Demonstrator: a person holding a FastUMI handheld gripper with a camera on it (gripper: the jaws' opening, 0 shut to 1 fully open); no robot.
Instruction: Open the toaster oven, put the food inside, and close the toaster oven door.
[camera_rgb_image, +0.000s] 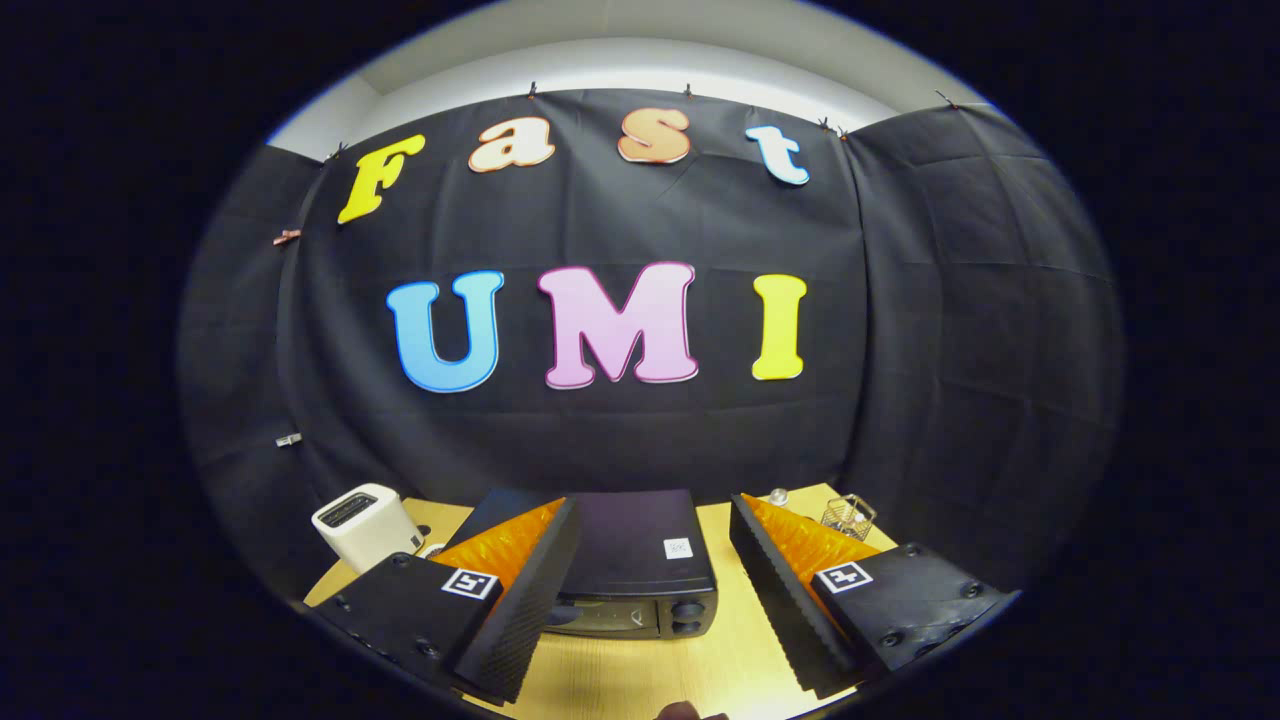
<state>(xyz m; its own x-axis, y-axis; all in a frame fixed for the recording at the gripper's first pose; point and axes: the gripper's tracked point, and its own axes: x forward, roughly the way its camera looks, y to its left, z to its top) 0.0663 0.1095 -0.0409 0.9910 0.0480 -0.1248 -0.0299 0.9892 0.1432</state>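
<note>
A black toaster oven (640, 560) stands on the wooden table (640, 680), seen from above and in front. Its door faces me and looks shut, with two round knobs (687, 616) at its right side. My gripper (650, 610) hovers above the table, open wide, with nothing between its fingers. The oven lies between and just beyond them. The left finger (520, 610) covers the oven's left front corner. A small brown thing (690, 712) peeks in on the table nearest me; I cannot tell what it is.
A white two-slot toaster (365, 525) stands left of the oven, at the table's back left. A small wire basket (850, 515) and a little round glass object (778, 496) sit at the back right. Black cloth walls close the table in behind.
</note>
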